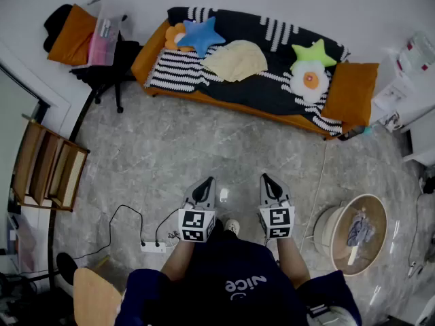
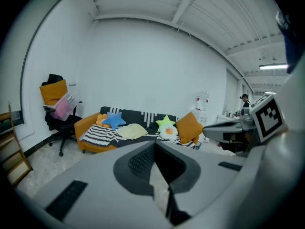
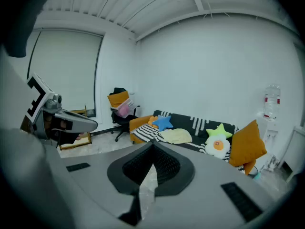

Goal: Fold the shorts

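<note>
Both tools are up in front of me, side by side and tipped a little down. My left gripper (image 1: 206,181) has its jaws pressed together with nothing between them. My right gripper (image 1: 266,179) is the same, closed tight and empty. Beneath them is bare marble floor (image 1: 204,148).

Further out, straight ahead against the wall, is the orange sofa (image 1: 151,48) with a black-and-white striped throw (image 1: 178,72). On it lies a pale yellow garment, the shorts (image 1: 236,60) as far as I can tell, well apart from both grippers. A blue star cushion (image 1: 202,35) is just beside them, with a green star cushion (image 1: 314,52) and a fried-egg cushion (image 1: 309,79) further right.

On to the containers. Down at my right stands a round basket (image 1: 326,228) holding a crumpled grey-blue cloth (image 1: 359,230). Far left, on the black office chair (image 1: 102,75), sits a clear plastic box (image 1: 106,30) with something pink inside, beside an orange cloth (image 1: 71,36).
</note>
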Demonstrator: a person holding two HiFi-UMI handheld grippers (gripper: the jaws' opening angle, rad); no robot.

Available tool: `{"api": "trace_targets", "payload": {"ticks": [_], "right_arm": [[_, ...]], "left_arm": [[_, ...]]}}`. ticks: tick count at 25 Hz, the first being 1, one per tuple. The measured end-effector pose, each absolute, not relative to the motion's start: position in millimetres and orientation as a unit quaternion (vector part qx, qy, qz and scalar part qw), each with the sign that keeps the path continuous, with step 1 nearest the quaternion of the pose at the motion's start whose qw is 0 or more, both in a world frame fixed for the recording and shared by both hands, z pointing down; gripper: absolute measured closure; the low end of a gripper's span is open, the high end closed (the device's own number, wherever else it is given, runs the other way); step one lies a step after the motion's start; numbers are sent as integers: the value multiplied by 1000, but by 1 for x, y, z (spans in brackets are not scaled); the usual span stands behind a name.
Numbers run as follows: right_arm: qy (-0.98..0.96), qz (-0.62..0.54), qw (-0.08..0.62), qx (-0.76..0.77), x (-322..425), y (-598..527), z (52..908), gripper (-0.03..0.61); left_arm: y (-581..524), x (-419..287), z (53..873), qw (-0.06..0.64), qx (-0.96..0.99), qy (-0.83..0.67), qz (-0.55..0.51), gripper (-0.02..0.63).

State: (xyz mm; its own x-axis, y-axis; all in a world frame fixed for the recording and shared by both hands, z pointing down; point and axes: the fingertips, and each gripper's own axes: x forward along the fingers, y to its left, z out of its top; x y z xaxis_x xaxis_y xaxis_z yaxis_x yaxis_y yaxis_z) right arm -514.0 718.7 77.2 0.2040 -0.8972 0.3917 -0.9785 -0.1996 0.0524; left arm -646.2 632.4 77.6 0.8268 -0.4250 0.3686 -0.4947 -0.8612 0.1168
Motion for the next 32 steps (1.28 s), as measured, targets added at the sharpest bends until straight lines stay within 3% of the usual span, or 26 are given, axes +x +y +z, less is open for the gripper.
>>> {"api": "trace_targets", "payload": {"ticks": [14, 15, 16, 17, 18, 21, 32], "right_arm": [[-603, 129, 157, 771, -515, 717, 86, 566], [-605, 132, 155, 769, -515, 715, 87, 547], [-610, 136, 150, 766, -516, 712, 88, 404], [-612, 139, 144, 765, -516, 709, 88, 328], [-612, 140, 138, 766, -515, 707, 87, 301], [-600, 140, 125, 777, -512, 701, 84, 212], [-554, 142, 133, 809, -499, 679, 90, 210]], "left_arm": [[619, -653, 80, 112, 950, -245, 157, 602], [617, -652, 82, 118, 951, -237, 156, 536], [615, -651, 83, 125, 953, -228, 156, 414], [612, -650, 84, 132, 954, -221, 154, 337], [610, -650, 85, 137, 955, -216, 152, 307], [599, -654, 86, 139, 956, -212, 148, 287], [563, -644, 96, 139, 966, -158, 151, 287]]}}
